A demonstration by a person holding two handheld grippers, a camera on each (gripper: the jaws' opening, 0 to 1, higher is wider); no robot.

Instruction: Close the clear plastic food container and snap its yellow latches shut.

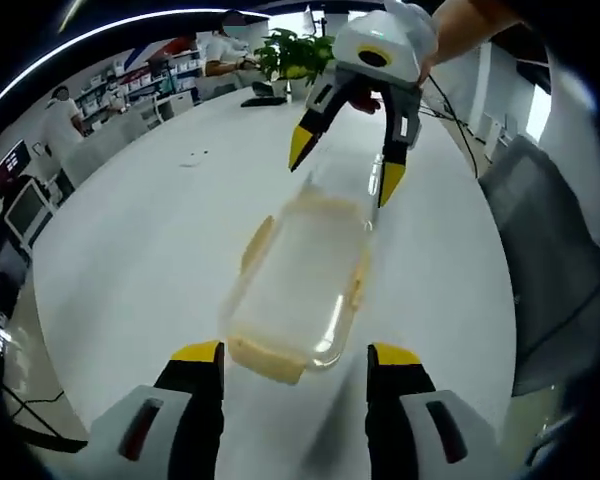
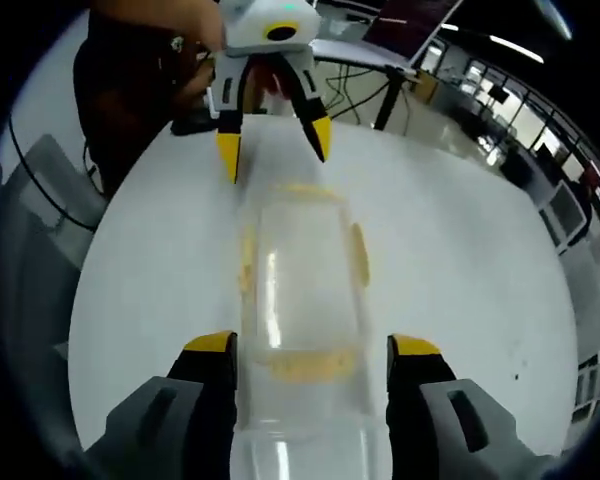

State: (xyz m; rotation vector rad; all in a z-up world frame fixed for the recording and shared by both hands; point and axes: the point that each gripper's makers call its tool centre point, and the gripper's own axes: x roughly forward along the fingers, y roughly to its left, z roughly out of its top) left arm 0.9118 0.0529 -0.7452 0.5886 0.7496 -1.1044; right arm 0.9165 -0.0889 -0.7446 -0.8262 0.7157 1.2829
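A clear plastic food container (image 1: 298, 285) lies lengthwise on the white table (image 1: 140, 240), with pale yellow latches along its sides and ends. Its lid looks to be on, though I cannot tell if the latches are snapped. My left gripper (image 1: 295, 354) is open, its yellow-tipped jaws straddling the container's near end. At the far end hangs my right gripper (image 1: 345, 168), open and just above the container's corners. In the right gripper view the container (image 2: 302, 285) runs away from my right gripper (image 2: 313, 346), whose open jaws flank its near end, while the left gripper (image 2: 274, 146) stands open over the far end.
A grey chair (image 1: 552, 280) stands at the table's edge and also appears in the other view (image 2: 30, 230). A potted plant (image 1: 295, 50) and cables (image 1: 450, 110) lie at the table's far side. People, shelves and monitors (image 1: 20, 210) are in the background.
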